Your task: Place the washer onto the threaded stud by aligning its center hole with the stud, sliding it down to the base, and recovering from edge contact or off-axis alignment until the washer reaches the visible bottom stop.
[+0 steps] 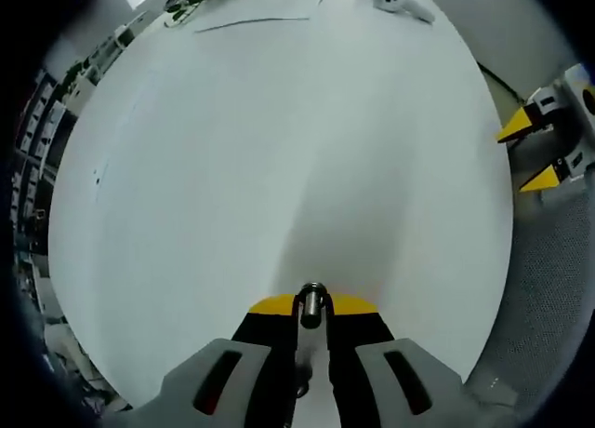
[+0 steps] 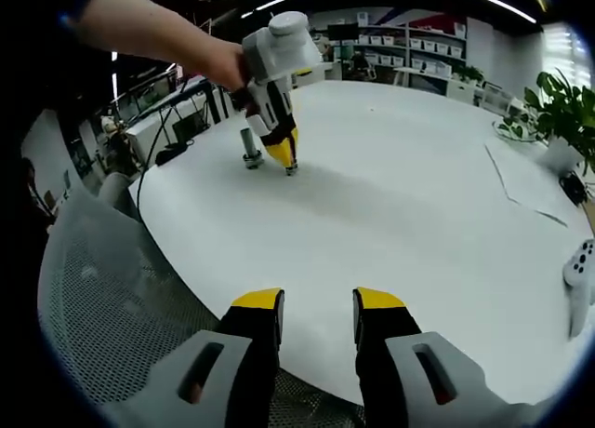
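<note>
our left gripper (image 2: 286, 160) is the one that matters here: its yellow-tipped fingers (image 1: 270, 306) are pinched narrow on a small round metal piece, which we take to be the washer (image 1: 312, 307), held right at the fingertips and poking a little past them. in the right gripper view that gripper points steeply down at the white table (image 2: 400, 214), with the tips low over the top, though we cannot tell if the washer touches it. the stud (image 2: 251, 151) stands upright on its base just beside those fingertips, off to one side and not under them, on the side where the person's hand (image 2: 221, 63) comes in. its long axis runs straight up from the table, so we judge the washer's hole has yet to be brought over the stud's top and turned flat across that axis; the washer is not on the stud yet. our right gripper (image 2: 317, 302) hangs well apart from the stud, at the near rim of the table above a mesh chair (image 2: 102, 279), its fingers a narrow gap apart and holding nothing. the left is by far the nearer, so we reckon the next move is its own: a short shift sideways, a lift above the stud's tip, then down
</note>
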`<state>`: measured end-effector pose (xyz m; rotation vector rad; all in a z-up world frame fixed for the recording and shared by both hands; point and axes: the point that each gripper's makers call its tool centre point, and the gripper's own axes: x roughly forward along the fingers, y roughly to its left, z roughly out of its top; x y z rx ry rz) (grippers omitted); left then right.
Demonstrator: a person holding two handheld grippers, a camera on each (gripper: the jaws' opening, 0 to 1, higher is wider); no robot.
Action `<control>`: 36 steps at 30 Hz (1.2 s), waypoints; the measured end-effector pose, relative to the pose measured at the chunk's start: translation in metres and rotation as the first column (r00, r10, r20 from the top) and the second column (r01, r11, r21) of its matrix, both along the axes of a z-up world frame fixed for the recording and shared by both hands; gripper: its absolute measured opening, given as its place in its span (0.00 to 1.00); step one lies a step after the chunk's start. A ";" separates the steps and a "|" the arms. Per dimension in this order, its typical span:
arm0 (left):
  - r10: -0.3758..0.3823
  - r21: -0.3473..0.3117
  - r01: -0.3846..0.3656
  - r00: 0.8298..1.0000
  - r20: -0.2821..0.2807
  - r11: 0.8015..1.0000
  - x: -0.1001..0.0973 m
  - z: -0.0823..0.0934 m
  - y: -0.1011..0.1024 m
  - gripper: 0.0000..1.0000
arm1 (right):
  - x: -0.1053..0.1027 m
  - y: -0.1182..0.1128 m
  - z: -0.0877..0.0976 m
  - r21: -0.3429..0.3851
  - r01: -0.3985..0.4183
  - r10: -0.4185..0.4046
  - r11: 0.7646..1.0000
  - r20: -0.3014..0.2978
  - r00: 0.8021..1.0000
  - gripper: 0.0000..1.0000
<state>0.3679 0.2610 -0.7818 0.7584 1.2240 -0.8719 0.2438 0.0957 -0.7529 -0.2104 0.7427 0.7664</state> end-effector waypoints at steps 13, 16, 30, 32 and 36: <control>-0.010 -0.021 0.010 1.000 -0.002 1.000 0.003 0.000 -0.003 0.09 | 0.000 0.000 -0.001 -0.005 -0.003 0.003 1.000 -0.003 1.000 0.32; -0.003 -0.035 0.003 1.000 0.008 0.999 0.006 0.002 -0.003 0.13 | 0.000 0.000 -0.001 -0.006 -0.003 0.003 1.000 -0.004 1.000 0.32; 0.056 -0.126 -0.041 0.991 0.122 0.991 0.009 0.032 0.005 0.18 | -0.002 0.000 -0.004 -0.017 -0.014 0.013 1.000 -0.018 1.000 0.32; 0.074 -0.142 -0.054 0.988 0.133 0.988 0.008 0.038 0.006 0.18 | -0.002 -0.001 -0.004 -0.017 -0.010 0.009 1.000 -0.018 1.000 0.32; 0.086 -0.186 -0.049 0.976 0.201 0.981 0.007 0.052 0.005 0.18 | -0.003 -0.001 -0.006 -0.023 -0.014 0.014 1.000 -0.024 1.000 0.33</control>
